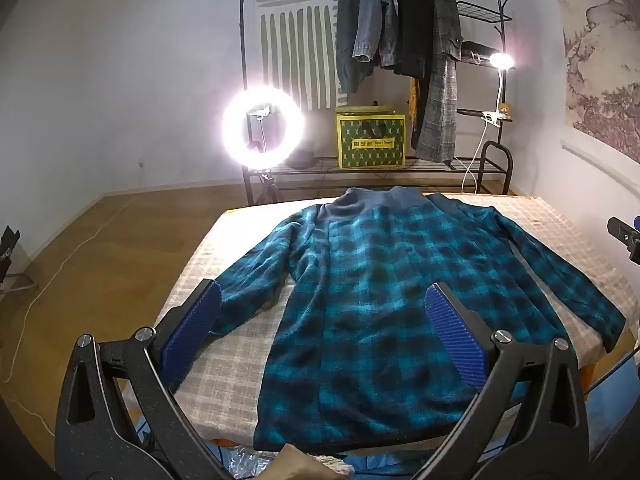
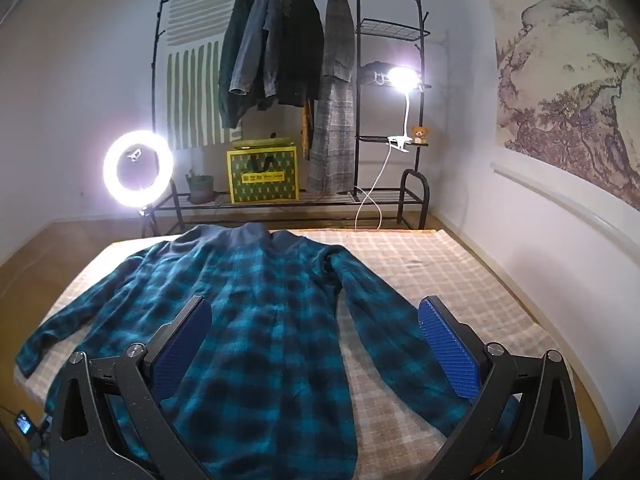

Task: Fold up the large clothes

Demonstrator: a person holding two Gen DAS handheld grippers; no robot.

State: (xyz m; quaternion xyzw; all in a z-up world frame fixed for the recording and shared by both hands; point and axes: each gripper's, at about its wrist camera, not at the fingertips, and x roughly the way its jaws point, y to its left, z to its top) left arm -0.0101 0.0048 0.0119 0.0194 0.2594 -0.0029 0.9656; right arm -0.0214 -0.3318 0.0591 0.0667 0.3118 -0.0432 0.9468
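Note:
A large teal-and-black plaid shirt (image 1: 372, 300) lies flat and spread out on the checked table cover (image 1: 224, 360), collar at the far end, both sleeves stretched down its sides. My left gripper (image 1: 324, 300) hovers open above the shirt's left half, blue pads wide apart, with nothing between them. In the right wrist view the same plaid shirt (image 2: 256, 320) fills the left and middle of the checked table cover (image 2: 460, 272). My right gripper (image 2: 316, 312) stands open above the shirt's right side and right sleeve, touching nothing.
A black clothes rack (image 2: 360, 92) with several hanging coats stands behind the table, with a yellow-green box (image 2: 263, 176) on its lower shelf. A ring light (image 2: 138, 166) and a clip lamp (image 2: 402, 76) shine at the back. A wall (image 2: 540, 220) runs along the right.

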